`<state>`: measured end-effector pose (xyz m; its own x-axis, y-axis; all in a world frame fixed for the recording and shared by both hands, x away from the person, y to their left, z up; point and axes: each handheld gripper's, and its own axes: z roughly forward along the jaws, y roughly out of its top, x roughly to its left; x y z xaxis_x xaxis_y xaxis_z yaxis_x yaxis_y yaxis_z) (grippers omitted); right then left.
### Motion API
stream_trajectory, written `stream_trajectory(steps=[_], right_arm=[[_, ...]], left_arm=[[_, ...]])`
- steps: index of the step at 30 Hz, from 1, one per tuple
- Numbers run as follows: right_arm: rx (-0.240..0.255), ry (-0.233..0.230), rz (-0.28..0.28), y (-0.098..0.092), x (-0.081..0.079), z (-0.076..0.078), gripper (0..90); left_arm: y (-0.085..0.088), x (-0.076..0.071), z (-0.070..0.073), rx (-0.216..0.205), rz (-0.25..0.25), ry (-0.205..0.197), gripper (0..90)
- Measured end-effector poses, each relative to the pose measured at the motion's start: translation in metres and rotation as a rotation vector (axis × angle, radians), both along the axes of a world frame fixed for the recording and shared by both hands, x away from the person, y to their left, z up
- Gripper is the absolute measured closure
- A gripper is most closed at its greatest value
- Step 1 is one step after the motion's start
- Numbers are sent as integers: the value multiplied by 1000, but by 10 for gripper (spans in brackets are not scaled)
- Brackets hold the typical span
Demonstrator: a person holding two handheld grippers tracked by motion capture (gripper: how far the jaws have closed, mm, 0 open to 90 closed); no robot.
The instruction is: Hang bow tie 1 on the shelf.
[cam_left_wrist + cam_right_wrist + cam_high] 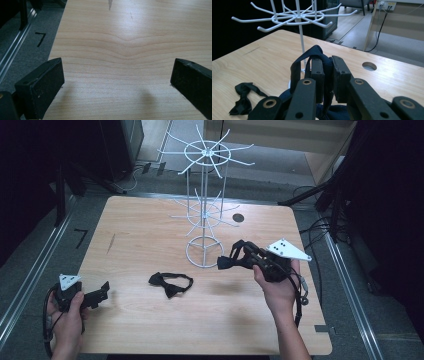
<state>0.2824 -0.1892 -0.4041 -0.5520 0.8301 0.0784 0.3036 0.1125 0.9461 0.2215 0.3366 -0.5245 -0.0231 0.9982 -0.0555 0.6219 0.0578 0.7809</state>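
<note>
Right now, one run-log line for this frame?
right claw: shut on dark bow tie, lifted beside white wire rack | left claw: open over table | black bow tie: lying on table

tongs (117,82): jaws wide apart, nothing between | table (130,37): bare wood beneath

The right gripper (235,256) holds a bow tie (227,261) just beside the rack (204,251), another bow tie (170,283) lies to its left, and the left gripper (104,291) sits farther left.

A black "7" mark (40,38) on the floor.
</note>
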Motion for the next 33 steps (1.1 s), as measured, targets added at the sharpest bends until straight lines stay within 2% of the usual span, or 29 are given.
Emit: stream_trajectory(steps=[12,33], right_arm=[[-11,-31,-16,1,11,8,824],[14,-56,-26,6,24,20,812]], left_arm=[[0,0,0,0,0,0,0],[0,0,0,-5,-7,2,0]])
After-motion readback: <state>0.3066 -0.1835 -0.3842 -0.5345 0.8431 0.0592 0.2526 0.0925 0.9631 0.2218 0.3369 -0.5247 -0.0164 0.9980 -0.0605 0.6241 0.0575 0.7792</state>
